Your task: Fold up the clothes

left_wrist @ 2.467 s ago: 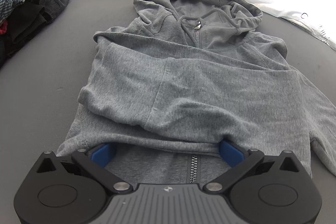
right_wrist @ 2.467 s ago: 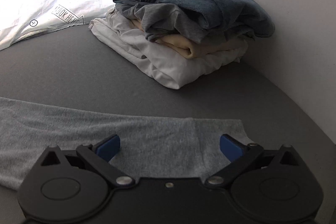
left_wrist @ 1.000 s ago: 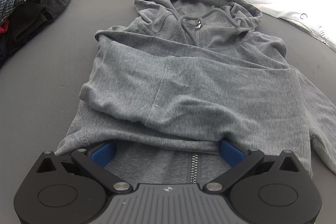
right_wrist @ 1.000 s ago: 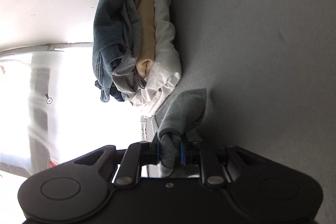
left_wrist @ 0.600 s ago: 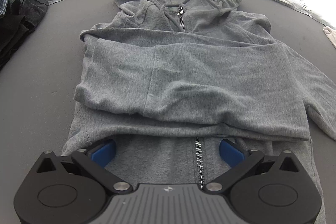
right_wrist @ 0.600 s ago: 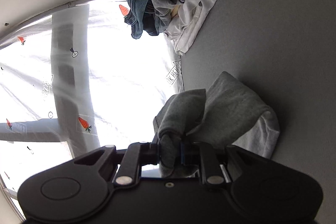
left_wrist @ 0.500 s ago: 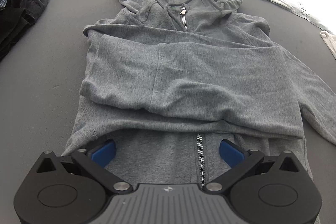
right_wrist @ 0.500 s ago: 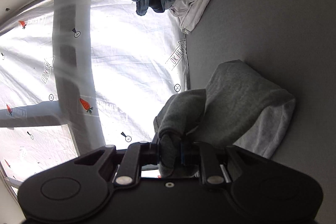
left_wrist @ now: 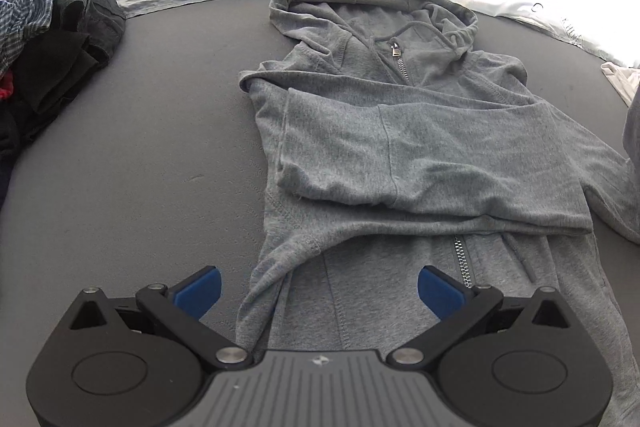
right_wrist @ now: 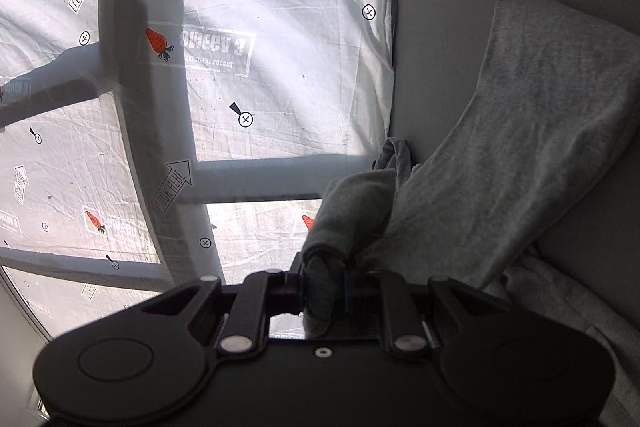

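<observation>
Left wrist: looks steeply down, close over your hoodie [left_wrist: 420,147].
Right wrist: rolled sideways, faces level toward the curtain [right_wrist: 260,27].
Shared: the hoodie's sleeve [right_wrist: 520,147].

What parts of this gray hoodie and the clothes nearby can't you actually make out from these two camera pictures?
- Hoodie hem, left wrist view: hidden behind the left hand-held gripper.
- Its far sleeve, same view: cut off by the right edge.
- Sleeve cuff, right wrist view: bunched inside the right hand-held gripper, so its end is hidden.
- Dark clothes pile, left wrist view: cut by the left edge, items indistinguishable.
- White cloth, left wrist view: only a corner shows.
</observation>
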